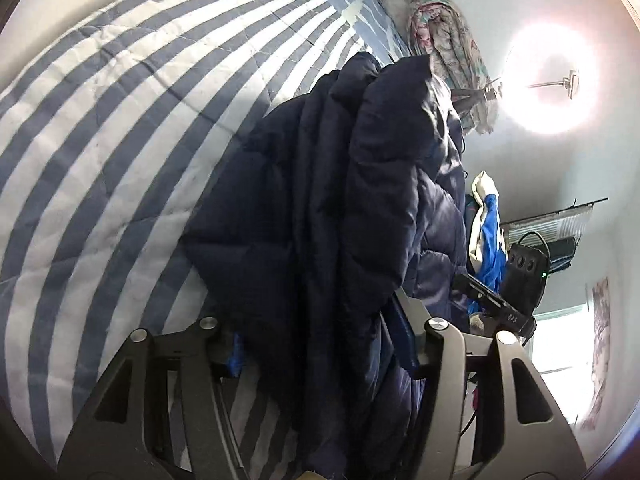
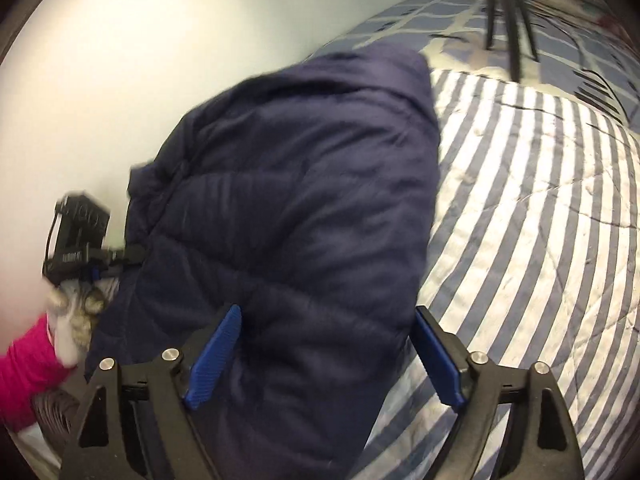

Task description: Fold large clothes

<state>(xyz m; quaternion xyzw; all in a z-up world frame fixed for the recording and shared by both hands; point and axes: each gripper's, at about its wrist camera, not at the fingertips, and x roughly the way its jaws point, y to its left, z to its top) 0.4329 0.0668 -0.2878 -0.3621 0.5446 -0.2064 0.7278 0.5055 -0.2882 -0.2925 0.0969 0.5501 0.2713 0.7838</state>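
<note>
Ring light (image 1: 554, 80) in left view only

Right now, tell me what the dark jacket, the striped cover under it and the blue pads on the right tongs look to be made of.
Jacket: likely thin nylon or polyester shell over soft filling; navy, slight sheen, puffy stitched bands.
Striped cover: probably woven cotton, matte, quilted; stitch lines and fine wrinkles cross the blue and white stripes.
Pads on the right tongs: blue plastic or rubber, hard to tell; fine ridges show on their faces.

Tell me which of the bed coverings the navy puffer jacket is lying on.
The blue-and-white striped quilt, with the navy puffer jacket on it. The other covering, the grid-patterned sheet, lies beyond it near the wall.
</note>
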